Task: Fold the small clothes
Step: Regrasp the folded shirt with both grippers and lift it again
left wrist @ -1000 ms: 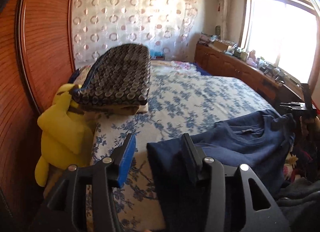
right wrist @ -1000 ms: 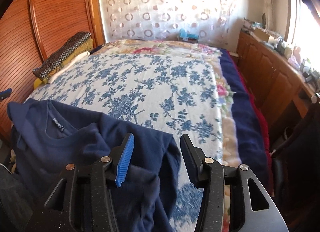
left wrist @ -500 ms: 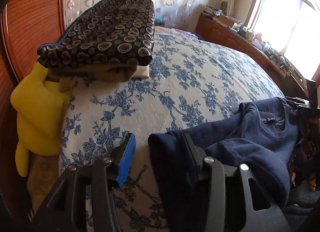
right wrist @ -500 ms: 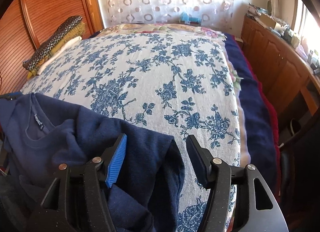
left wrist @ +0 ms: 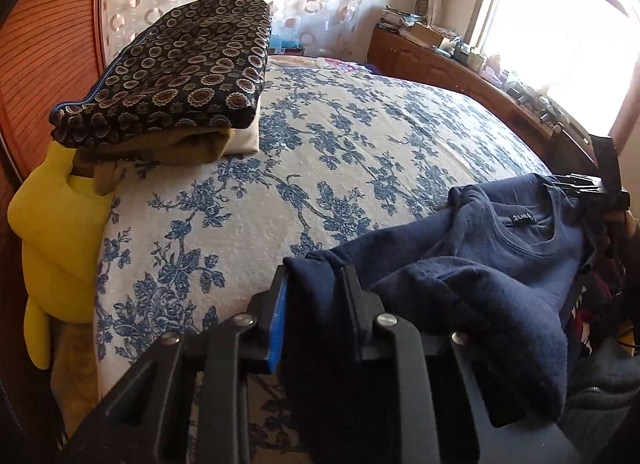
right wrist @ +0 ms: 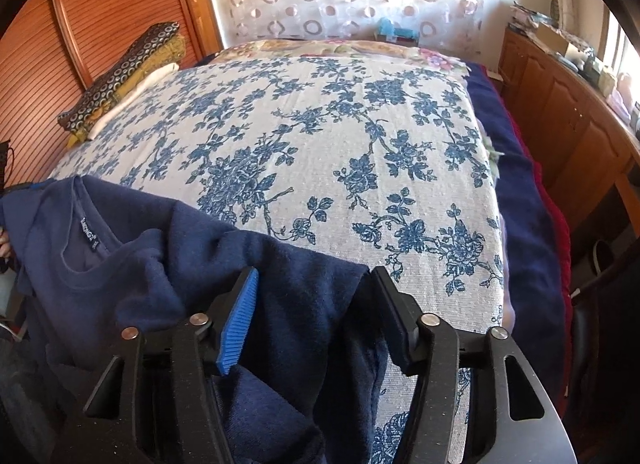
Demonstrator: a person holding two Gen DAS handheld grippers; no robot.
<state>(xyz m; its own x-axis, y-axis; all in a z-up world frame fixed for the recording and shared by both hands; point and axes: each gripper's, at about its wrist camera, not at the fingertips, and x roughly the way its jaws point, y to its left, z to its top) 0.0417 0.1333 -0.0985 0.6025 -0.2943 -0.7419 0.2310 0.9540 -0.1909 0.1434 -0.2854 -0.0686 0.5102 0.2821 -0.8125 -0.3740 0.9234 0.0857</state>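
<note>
From the left wrist, the left tongs [left wrist: 314, 296] are nearly closed, pinching a bunched edge of a navy sweatshirt [left wrist: 480, 264] between the blue pad and the black one. The sweatshirt lies crumpled at the near edge of the bed [left wrist: 320, 167], its round neckline open toward the camera with a small dark label at the back of the collar. The fleece looks soft and slightly fuzzy, heaped in thick folds just right of the tongs. Beyond the sweatshirt the blue-flowered bedspread is flat. At the bed's far left corner rests a stack of folded cloth [left wrist: 176, 75], topped by a dark piece with ring patterns. A yellow plush [left wrist: 56, 244] hangs off the bed's left side beneath the stack.

From the right wrist, the right tongs [right wrist: 314, 312] stand wide apart, with a fold of the sweatshirt [right wrist: 180, 248] lying between the two fingers; neither pad visibly presses it. The garment drapes over the near left corner of the bed [right wrist: 360, 143], neckline and label to the left of the tongs, one edge hanging down the front. The folded stack [right wrist: 120, 79] sits at the bed's far left against a wooden panel.
</note>
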